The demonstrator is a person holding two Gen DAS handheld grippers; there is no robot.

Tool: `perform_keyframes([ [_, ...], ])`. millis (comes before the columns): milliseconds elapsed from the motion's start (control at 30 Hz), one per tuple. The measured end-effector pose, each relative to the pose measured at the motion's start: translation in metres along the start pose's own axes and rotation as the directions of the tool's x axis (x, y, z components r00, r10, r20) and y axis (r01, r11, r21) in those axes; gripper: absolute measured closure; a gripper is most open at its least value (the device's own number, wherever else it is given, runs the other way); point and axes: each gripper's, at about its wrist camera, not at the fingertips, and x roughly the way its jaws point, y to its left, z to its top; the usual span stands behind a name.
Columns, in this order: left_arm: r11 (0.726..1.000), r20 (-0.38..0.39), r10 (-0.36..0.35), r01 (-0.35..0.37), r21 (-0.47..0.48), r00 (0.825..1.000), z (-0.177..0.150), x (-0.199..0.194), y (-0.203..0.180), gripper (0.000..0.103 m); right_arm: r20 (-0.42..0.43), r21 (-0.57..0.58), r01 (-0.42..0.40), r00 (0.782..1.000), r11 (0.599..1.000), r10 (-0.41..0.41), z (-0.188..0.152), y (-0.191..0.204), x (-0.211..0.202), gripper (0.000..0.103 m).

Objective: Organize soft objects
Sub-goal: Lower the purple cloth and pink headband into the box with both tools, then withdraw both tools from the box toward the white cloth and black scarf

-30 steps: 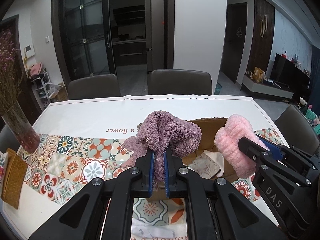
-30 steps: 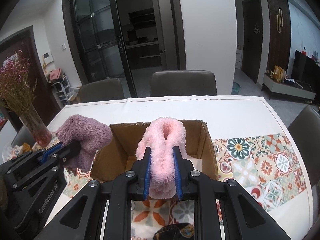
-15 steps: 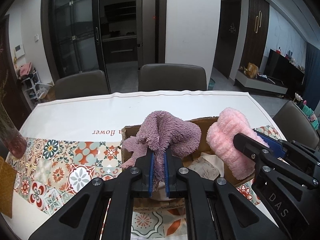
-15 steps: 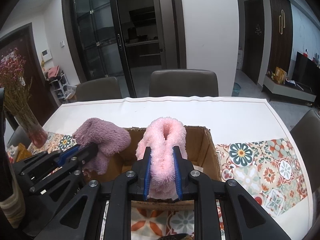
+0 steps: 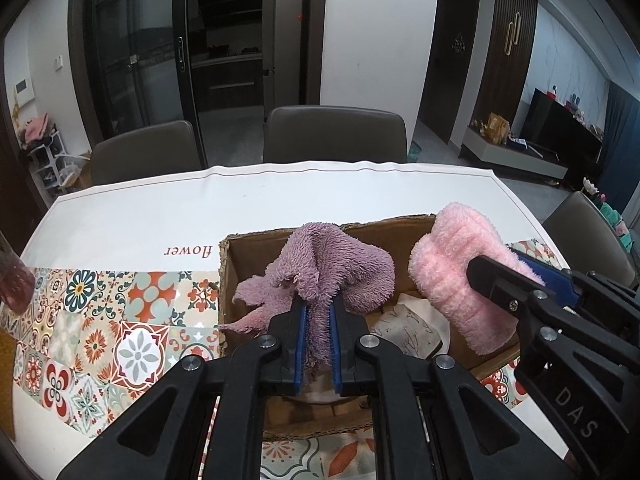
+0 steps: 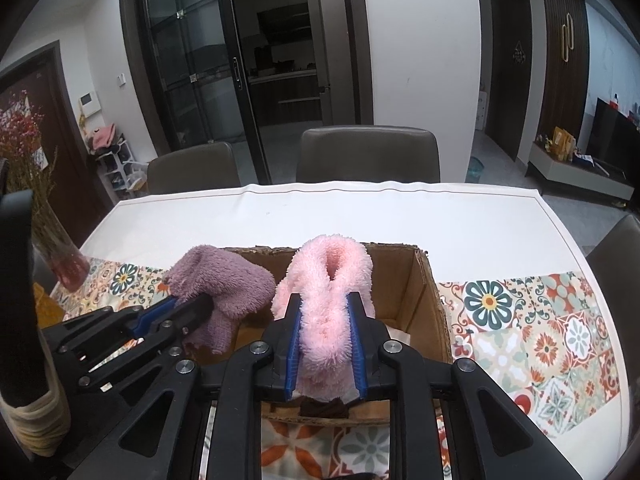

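Behind the bench (image 5: 280,200) we see dark chairs and glass doors, and on its white and patterned cloth stands an open cardboard box (image 5: 240,248). We hold both soft things over this box. Our left gripper (image 5: 318,312) has the purple fluffy cloth (image 5: 332,264) between its blue pads, and its jaws are opening a little while the pile is still pressed between them. Our right gripper (image 6: 324,312) has the pink fluffy cloth (image 6: 332,272) in the same way; its jaws are opening too, with the cloth still between them. The two cloths hang side by side above the inside of the box, the purple one at the left part, the pink one at the right part. On the bottom of the box lies already a pale printed fabric (image 5: 400,320), so some sorting seems done. We judge that the carrying step is almost finished and what is left is the release, so that both cloths fall inside. Whether more soft things wait elsewhere, we cannot tell.
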Motion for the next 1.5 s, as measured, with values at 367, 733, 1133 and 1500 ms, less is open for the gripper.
perform_keyframes([
  [367,0.998,0.013,0.056,-0.056,0.020,0.998,-0.001,-0.004,0.001,0.066,0.013,0.015,0.004,1.000,1.000,-0.004,0.000,-0.004,-0.001,0.048],
  [733,0.995,0.041,0.099,-0.099,0.008,0.994,-0.003,-0.017,0.003,0.033,0.038,0.037,0.053,0.998,0.998,-0.054,-0.001,-0.008,-0.015,0.027],
  [1133,0.986,0.083,0.167,-0.166,-0.026,0.982,-0.010,-0.047,0.002,0.017,0.062,0.069,0.107,0.992,0.992,-0.111,-0.008,-0.018,-0.046,0.020],
  [1500,0.982,0.124,0.191,-0.190,-0.020,0.974,-0.022,-0.082,-0.008,0.004,0.096,0.079,0.117,0.988,0.990,-0.124,-0.020,-0.018,-0.081,0.019],
])
